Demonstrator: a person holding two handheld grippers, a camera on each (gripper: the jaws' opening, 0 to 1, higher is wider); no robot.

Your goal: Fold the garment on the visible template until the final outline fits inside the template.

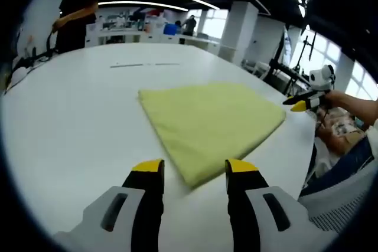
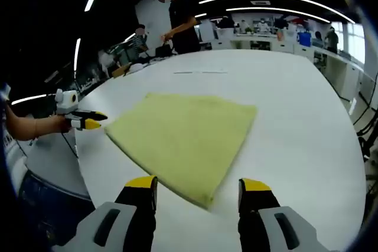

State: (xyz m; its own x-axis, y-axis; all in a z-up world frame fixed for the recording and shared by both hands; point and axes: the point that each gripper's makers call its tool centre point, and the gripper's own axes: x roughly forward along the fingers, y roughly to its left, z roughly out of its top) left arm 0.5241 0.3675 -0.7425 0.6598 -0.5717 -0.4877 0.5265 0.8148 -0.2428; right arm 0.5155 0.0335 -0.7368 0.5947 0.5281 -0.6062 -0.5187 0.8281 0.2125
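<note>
Yellow-green cloth lies flat on the white table, already folded into a compact four-sided shape, edges fairly even, no loose flaps seen. Left gripper: jaws wide apart, holding nothing, hovering just short of the cloth's near corner. Right gripper: jaws likewise spread and empty, near corner of the cloth between its tips. No template outline can be made out under the cloth. Judgement: folding looks largely done; whether another fold is needed depends on the template's extent, which I cannot tell.
</note>
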